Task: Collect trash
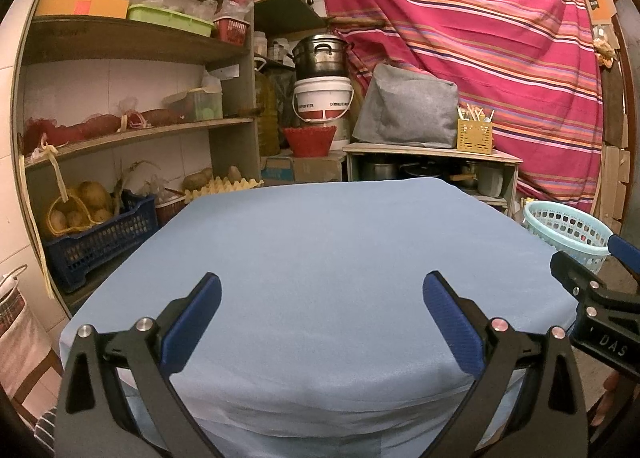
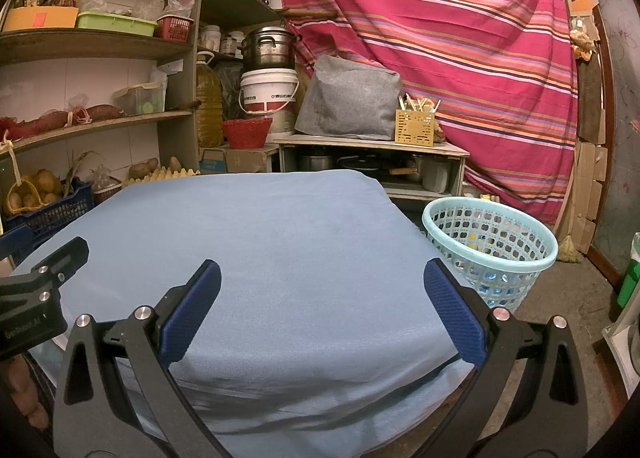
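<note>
Basket [image 2: 490,250] contents in right view only; both hand-held grippers [image 1: 322,322] [image 2: 322,318] wide apart, empty.

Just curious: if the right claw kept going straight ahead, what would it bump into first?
Probably the blue cloth covering the table; the open right claw points low across it. Nothing else sits in that line.

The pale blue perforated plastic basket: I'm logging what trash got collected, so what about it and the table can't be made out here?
- Pale blue perforated plastic basket: contents, right wrist view, only coloured specks through the wall holes; in the left wrist view, the right tongs overlap it.
- Blue-cloth-covered table: near edge, both views, hidden by the tongs' arms.
- Floor beyond the table: hidden by the tabletop.
</note>
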Demonstrator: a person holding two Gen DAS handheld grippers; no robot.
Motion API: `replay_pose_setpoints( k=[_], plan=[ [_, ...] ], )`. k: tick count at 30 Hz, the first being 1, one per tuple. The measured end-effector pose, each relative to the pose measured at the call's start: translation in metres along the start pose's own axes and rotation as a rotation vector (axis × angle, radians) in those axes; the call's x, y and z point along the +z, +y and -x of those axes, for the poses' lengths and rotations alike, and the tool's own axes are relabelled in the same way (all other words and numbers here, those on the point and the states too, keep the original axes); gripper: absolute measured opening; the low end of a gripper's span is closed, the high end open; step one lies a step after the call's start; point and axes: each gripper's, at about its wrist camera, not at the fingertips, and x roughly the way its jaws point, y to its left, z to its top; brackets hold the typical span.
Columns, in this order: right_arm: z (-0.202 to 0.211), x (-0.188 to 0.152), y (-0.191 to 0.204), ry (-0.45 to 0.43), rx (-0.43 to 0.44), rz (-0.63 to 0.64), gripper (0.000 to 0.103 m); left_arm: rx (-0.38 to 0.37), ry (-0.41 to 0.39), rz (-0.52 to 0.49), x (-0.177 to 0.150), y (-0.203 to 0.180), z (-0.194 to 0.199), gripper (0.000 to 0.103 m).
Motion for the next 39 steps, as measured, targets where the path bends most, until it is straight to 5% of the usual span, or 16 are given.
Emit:
replay_pose_setpoints(
  k=[39],
  plan=[
    [-0.0001,0.0001,-0.0004,0.001,0.0,0.0,0.099,-0.002,-0.005,-0.007,-0.0005,0.0027,-0.0005,0.098]
  ],
)
